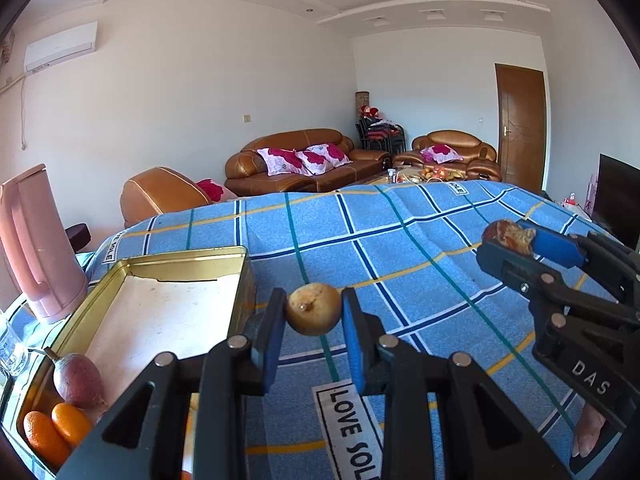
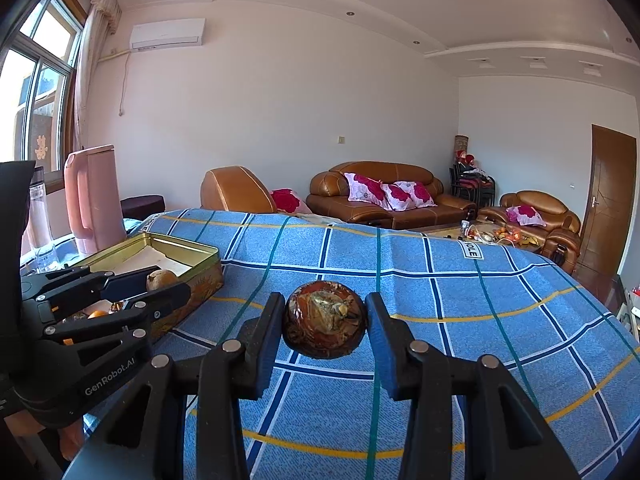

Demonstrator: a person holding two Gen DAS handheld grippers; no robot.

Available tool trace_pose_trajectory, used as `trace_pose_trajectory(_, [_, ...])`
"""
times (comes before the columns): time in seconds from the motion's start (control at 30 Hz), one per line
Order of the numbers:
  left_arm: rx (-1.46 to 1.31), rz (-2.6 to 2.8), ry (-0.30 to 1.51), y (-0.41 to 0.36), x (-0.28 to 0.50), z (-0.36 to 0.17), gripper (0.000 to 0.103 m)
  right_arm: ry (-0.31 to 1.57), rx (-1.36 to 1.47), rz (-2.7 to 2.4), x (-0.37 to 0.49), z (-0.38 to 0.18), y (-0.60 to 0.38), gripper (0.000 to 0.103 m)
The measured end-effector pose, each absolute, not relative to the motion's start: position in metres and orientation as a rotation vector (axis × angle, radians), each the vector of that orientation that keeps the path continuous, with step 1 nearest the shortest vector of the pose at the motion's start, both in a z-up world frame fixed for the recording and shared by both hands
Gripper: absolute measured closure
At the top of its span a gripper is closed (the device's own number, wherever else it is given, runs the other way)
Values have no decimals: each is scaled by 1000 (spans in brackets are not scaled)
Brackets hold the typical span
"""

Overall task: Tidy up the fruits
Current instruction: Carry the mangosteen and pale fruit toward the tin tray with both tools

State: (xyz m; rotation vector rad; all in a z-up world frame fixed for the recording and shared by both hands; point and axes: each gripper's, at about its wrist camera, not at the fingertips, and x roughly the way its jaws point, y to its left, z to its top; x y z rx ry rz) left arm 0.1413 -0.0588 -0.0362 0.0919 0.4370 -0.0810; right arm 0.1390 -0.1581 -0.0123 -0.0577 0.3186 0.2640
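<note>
Fruit-laden grippers (tin edge near)

Both views are bright with daylight, which enters through a window at the left of the right wrist view and washes the pale walls evenly. Shadows on the blue checked cloth are soft and faint. Strong fisheye distortion bends the ceiling and walls, black vignetting fills the corners, and focus is fairly sharp throughout.
</note>
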Motion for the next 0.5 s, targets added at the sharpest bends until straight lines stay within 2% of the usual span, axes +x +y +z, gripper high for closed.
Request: trace_pose_trajectory(0.5, [70, -67, 377, -35, 104, -28, 74, 334, -68, 337, 118, -8, -124, 60])
